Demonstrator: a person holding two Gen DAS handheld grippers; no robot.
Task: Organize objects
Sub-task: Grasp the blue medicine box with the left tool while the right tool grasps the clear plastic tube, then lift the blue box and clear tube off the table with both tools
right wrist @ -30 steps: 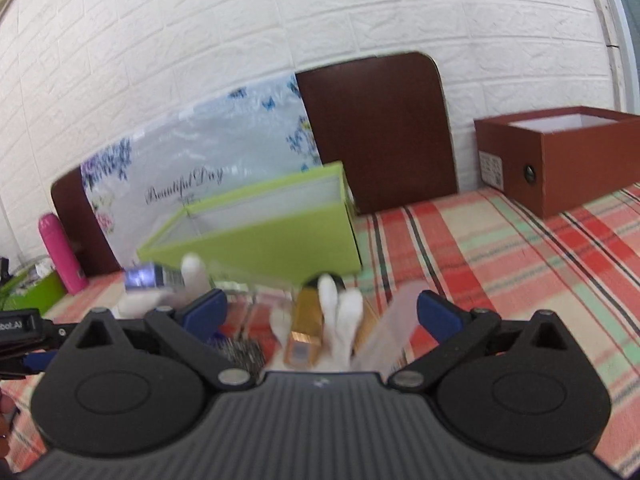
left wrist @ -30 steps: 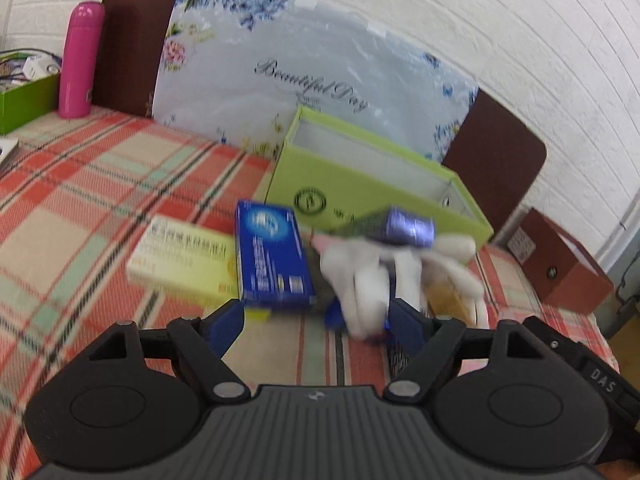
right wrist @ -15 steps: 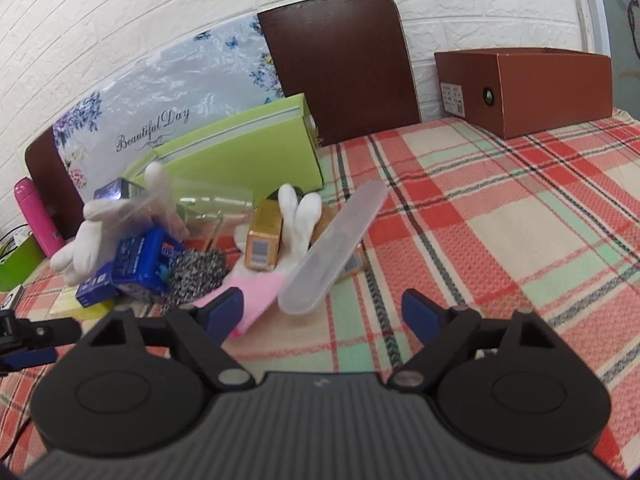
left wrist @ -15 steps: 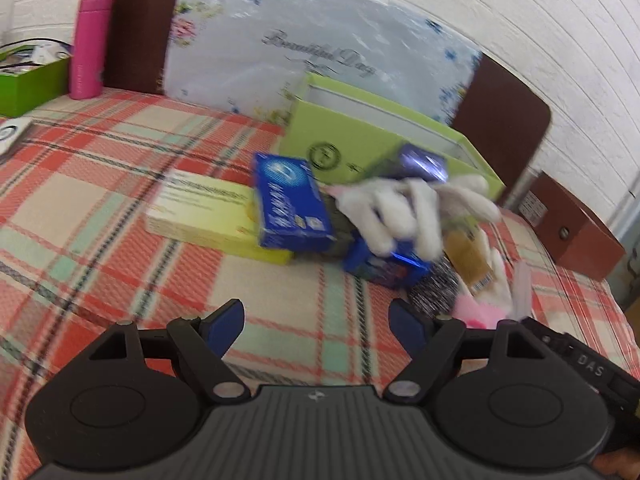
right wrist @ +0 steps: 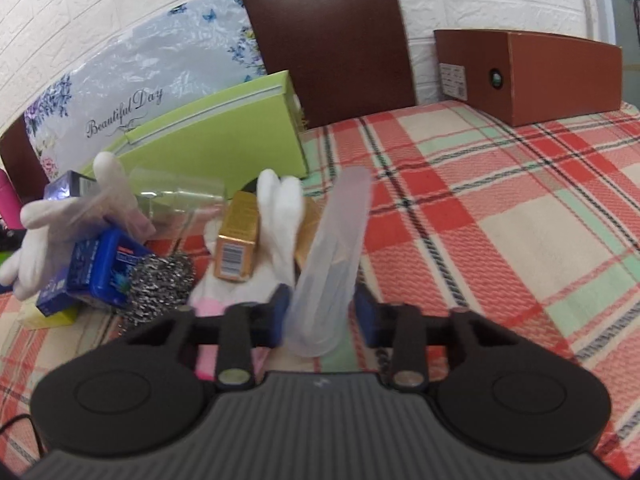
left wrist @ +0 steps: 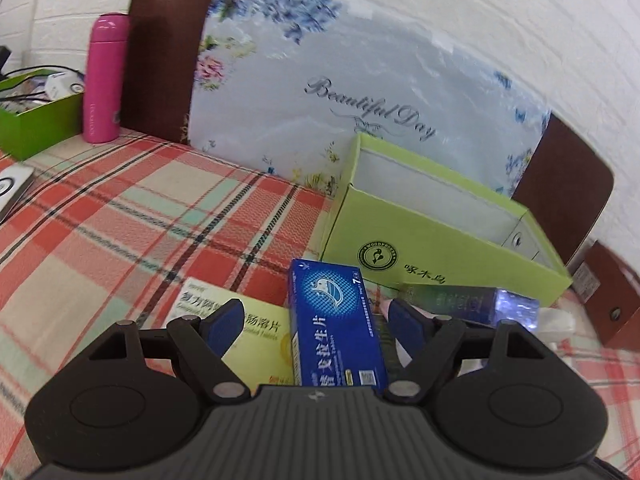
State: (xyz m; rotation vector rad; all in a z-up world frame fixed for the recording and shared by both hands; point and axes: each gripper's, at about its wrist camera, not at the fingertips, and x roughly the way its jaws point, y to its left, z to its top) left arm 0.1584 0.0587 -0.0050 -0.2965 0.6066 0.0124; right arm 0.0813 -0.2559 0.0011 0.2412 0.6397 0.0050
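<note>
My left gripper (left wrist: 316, 322) is open, its fingers on either side of a blue medicine box (left wrist: 334, 324) that lies partly on a yellow medicine box (left wrist: 236, 330). An open light green box (left wrist: 432, 236) stands just behind. My right gripper (right wrist: 322, 314) has narrowed around a long translucent plastic case (right wrist: 332, 260) that leans up and away; the pads look to be touching its sides. Left of it lie a gold box (right wrist: 238, 236), white and pink gloves (right wrist: 280, 216), a steel scourer (right wrist: 160, 280) and a blue pack (right wrist: 96, 268).
A floral "Beautiful Day" board (left wrist: 360, 92) and brown chair backs (right wrist: 328, 40) stand behind the green box. A pink bottle (left wrist: 102, 80) and a green tray (left wrist: 36, 116) are far left. A brown box (right wrist: 532, 76) sits far right on the plaid tablecloth (right wrist: 500, 208).
My left gripper moved forward and now straddles the blue medicine box. My right gripper moved forward onto the translucent case and its jaws closed in around it.
</note>
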